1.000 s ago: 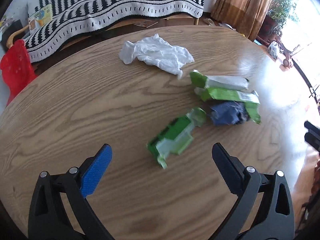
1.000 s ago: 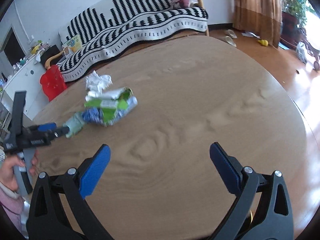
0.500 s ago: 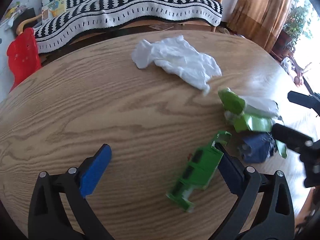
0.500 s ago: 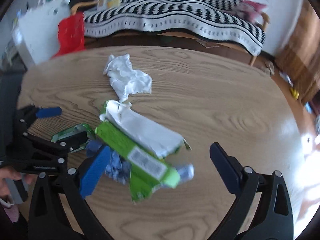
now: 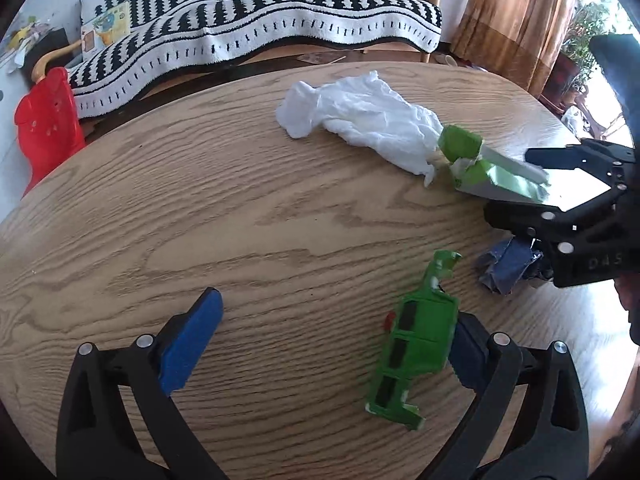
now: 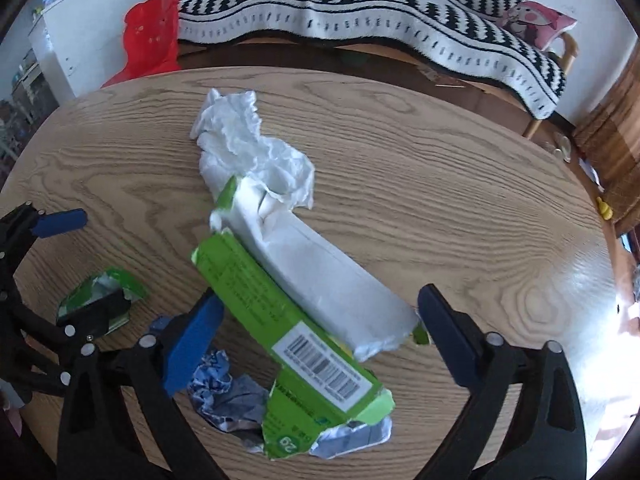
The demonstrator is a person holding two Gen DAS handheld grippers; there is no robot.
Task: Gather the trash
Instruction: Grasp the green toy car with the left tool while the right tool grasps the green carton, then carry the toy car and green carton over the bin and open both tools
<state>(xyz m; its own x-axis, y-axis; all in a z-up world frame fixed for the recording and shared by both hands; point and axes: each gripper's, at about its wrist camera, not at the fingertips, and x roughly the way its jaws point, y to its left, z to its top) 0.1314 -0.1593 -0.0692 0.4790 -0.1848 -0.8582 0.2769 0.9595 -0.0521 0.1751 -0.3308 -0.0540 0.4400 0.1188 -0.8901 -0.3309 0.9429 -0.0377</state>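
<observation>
Trash lies on a round wooden table (image 5: 200, 208). My left gripper (image 5: 332, 340) is open; a flattened small green carton (image 5: 416, 344) lies against its right finger. My right gripper (image 6: 316, 340) is open around a torn green-and-white carton (image 6: 304, 300), which also shows in the left wrist view (image 5: 488, 168). A crumpled white tissue (image 5: 360, 120) lies behind it, also in the right wrist view (image 6: 248, 148). A crumpled blue wrapper (image 6: 224, 392) lies under the right gripper's left finger, also in the left wrist view (image 5: 508, 264).
A sofa with a black-and-white striped blanket (image 5: 256, 20) stands beyond the table. A red plastic chair (image 5: 44, 120) stands at the left. Brown curtains (image 5: 516, 16) hang at the right. A white cabinet (image 6: 80, 40) is behind the chair.
Both grippers came in over the trash. The right gripper now straddles the torn carton; the small green carton now lies against the left gripper's right finger.
</observation>
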